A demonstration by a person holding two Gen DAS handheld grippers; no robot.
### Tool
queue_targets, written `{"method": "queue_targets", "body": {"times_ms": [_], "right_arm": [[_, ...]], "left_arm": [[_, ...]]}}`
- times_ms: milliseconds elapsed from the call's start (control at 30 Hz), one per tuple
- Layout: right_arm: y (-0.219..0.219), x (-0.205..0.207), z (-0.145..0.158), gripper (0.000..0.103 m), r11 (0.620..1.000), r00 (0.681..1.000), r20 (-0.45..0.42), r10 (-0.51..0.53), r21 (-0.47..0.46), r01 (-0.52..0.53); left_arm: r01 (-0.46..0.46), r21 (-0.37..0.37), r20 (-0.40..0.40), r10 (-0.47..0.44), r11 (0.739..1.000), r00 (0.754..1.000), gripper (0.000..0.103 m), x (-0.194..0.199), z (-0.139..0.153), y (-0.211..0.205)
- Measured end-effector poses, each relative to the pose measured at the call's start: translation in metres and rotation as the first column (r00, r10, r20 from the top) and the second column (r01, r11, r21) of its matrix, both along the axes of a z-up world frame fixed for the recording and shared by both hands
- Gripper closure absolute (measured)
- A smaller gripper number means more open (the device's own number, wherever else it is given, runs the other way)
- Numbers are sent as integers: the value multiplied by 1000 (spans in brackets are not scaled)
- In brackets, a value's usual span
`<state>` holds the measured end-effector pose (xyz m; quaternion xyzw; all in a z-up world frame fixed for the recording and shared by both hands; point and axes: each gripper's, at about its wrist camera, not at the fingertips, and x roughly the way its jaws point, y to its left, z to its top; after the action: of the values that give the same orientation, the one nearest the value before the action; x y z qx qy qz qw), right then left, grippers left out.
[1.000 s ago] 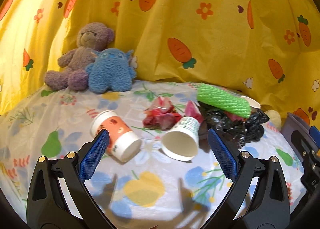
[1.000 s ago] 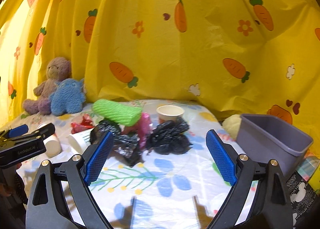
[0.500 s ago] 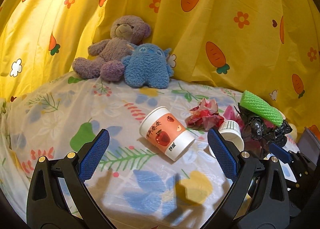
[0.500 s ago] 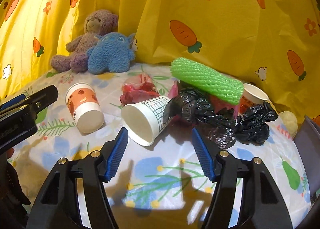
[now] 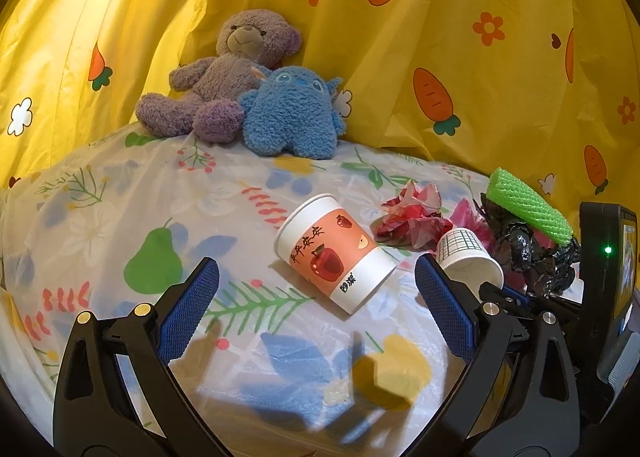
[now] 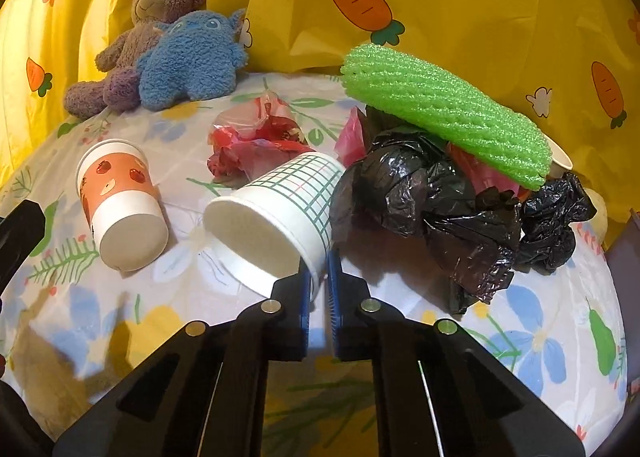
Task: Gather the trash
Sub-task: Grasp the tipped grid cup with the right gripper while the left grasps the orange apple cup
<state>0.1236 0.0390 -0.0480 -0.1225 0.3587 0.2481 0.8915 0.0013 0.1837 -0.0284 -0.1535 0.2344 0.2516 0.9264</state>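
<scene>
the right tool (image 6: 319, 281) is clamped on the rim of the grid cup (image 6: 280, 213), a paper cone lying on its side on the worktop (image 6: 520, 337), beside crumpled black bags (image 6: 432, 197). the left tool (image 5: 316, 297) stands apart, near the orange cup (image 5: 332, 249).

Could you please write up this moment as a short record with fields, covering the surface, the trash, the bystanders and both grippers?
surface: floral sheet, yellow carrot curtain behind
trash: orange cup and grid cup, both on their sides; red wrapper; black bags; green foam net lying on top of the bags
not trash: purple bear, blue plush
left gripper: jaws open, empty, orange cup ahead
right gripper: jaws shut on the grid cup's rim
</scene>
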Motion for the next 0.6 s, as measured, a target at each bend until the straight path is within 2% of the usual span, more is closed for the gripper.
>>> {"method": "queue_targets", "body": {"times_ms": [300,467,600], "right_arm": [[-36,-24,10,99,996,998,30,46,81,-48],[-62,-40,17,99,991,997,60,57,120,-64],[-80,-43,21,99,988,997,68,38,146,-48]], "left_arm": [[7,-39,-12,-8,999,1000,6,10,-3,4],[26,-73,-33,-29,997,999,6,27,-5,2],[7,-77,-71,-12,997,997,6,47,-9,3]]}}
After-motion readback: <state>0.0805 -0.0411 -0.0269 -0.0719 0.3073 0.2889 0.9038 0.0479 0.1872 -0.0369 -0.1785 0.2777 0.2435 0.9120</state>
